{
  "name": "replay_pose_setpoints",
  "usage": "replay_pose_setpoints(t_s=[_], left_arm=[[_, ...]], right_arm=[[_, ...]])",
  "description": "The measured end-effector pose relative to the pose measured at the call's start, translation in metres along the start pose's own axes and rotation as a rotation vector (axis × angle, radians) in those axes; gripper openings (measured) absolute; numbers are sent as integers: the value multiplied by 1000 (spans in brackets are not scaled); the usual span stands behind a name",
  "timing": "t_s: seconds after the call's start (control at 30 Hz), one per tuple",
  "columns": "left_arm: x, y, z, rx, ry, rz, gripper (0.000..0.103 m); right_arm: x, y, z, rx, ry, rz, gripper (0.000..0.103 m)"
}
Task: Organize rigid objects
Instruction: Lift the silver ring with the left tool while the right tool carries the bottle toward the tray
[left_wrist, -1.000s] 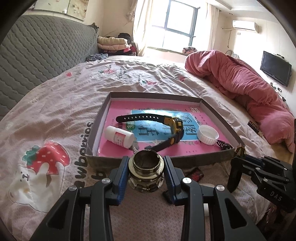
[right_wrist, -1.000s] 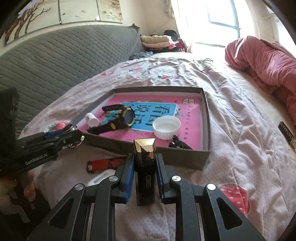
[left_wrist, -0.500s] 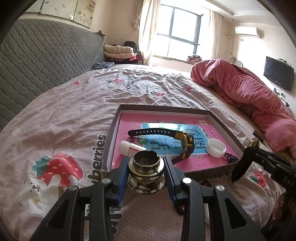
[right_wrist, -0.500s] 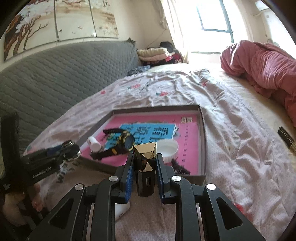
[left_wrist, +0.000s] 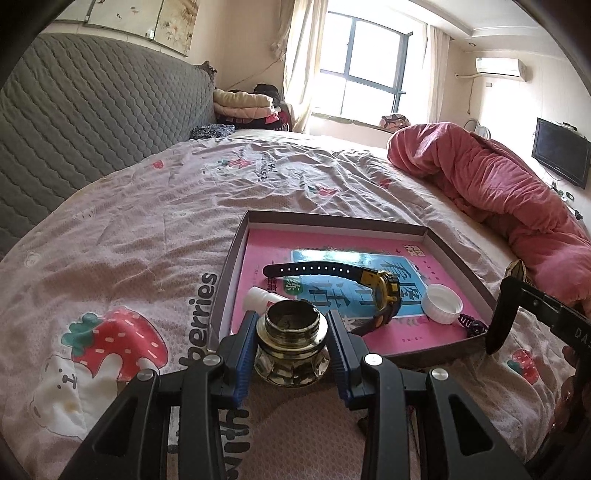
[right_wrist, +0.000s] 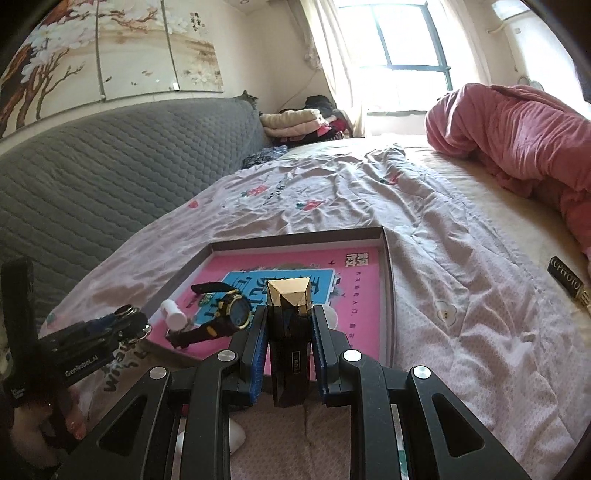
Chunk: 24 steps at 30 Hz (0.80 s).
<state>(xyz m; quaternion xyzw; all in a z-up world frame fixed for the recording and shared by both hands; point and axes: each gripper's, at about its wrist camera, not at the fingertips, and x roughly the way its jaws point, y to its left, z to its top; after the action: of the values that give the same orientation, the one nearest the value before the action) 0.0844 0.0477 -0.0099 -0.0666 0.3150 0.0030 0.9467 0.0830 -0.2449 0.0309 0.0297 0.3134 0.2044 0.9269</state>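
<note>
The left gripper is clamping a brass-coloured glass jar; the right gripper is clamping a black bottle with gold cap, both hanging above the tray's near edge on the bed.

Glossy brass-look jar, glossy black case, wrinkled cloth bedsheet.

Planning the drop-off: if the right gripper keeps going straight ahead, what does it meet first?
Probably the shallow grey tray with the pink liner: the right gripper, shut on a black gold-capped bottle, points over its near edge; depth is unclear.
</note>
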Motion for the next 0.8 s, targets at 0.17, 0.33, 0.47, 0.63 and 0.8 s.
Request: replay_pose_setpoints(t_s=[0.17,0.33,0.47,0.63,0.8], left_arm=[[4,2,1,-10,3,4,37],[13,7,3,-29,12,4,37],[19,8,5,-31,9,7,37],[24,9,5,-33,9,16,37],[28,9,6,-28,13,12,37]], right_arm=[[6,-2,0,8,6,-12,22],[15,-3,0,-5,20,-26,22],[23,0,-1,-20,38,-28,22],[31,3,-2,-44,47,-33,22],[39,1,-1,-49,57,-34,22]])
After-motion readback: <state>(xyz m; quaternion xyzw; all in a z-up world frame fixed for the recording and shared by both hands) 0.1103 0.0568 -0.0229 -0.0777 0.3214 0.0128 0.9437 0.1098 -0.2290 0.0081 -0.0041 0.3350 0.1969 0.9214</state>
